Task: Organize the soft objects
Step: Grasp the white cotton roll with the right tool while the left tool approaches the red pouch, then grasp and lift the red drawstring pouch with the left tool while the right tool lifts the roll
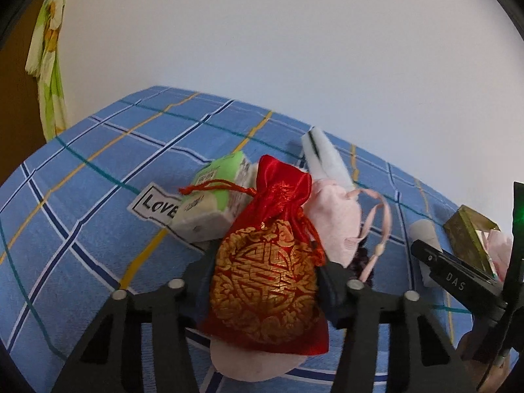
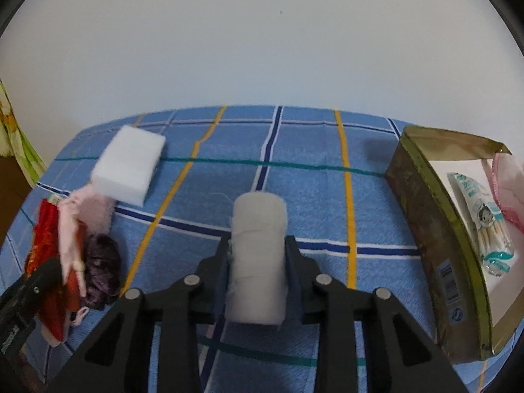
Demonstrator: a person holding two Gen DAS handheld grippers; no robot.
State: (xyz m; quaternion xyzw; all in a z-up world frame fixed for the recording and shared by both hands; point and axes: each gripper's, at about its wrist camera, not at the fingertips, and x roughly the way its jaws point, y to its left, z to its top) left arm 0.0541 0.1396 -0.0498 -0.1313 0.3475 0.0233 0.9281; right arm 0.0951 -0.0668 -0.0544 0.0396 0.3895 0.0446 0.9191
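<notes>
Meanwhile, left gripper [image 1: 267, 278] clamps the red-and-gold satin drawstring pouch [image 1: 268, 281] on the blue checked cloth [image 1: 82, 196], right gripper [image 2: 257, 255] pinches the white gauze roll [image 2: 258, 255] — either soft piece could slip free.

left gripper [image 1: 267, 281]: black, angled down, jaws pulled in tight on the red pouch [image 1: 268, 275], one finger [image 1: 196, 281] pressed on each side
left grip spot: low on the pouch, most of it sticks out past the fingertips
right gripper [image 2: 258, 255]: also tilted down, jaws squeezed onto the white roll [image 2: 258, 258]
right grip spot: pads [image 2: 296, 255] about mid-length on the roll, top end pokes out beyond the tips
right gripper from the left wrist view: off to the right of the left fingers
</notes>
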